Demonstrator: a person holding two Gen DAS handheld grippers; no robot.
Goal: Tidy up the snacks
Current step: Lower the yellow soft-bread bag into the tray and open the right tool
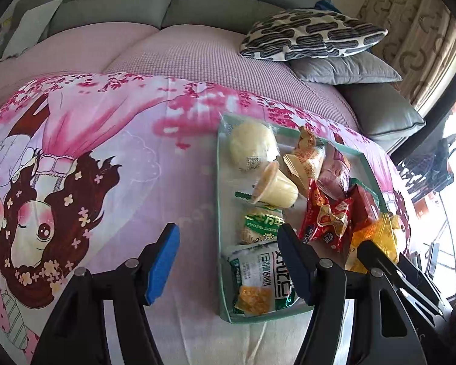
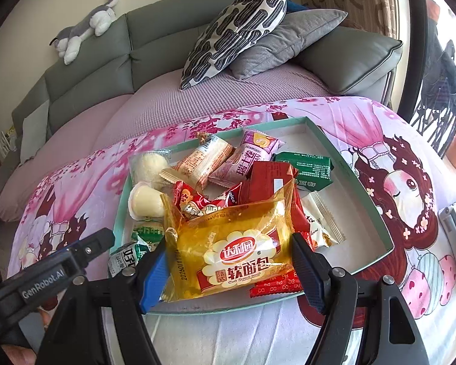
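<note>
1. The right gripper [image 2: 228,270] is clamped on a yellow bread packet [image 2: 231,243], one pad at each side edge, holding it over the near edge of the tray [image 2: 364,200].
2. The left gripper [image 1: 228,261] stands with its jaws apart and nothing between them, straddling the tray's near-left corner, just above a green-and-white packet [image 1: 261,276].
3. The tray lies on a pink printed cloth [image 1: 106,152] and holds the other snacks in a loose heap: a jelly cup [image 1: 276,188], a round bun [image 1: 252,146], red packets [image 1: 328,216] and a purple roll [image 2: 249,158].
4. The bread packet looks light, soft and puffed with air; its film is probably slippery and crushes easily. A gentle hold across the flat side seams seems safest.
5. The jelly cup is stiffer, best taken around its body.
6. Hidden: the wrappers beneath the bread packet, and the packet's lower edge behind the pads. Whether it rests on the heap or hangs free I cannot tell.
</note>
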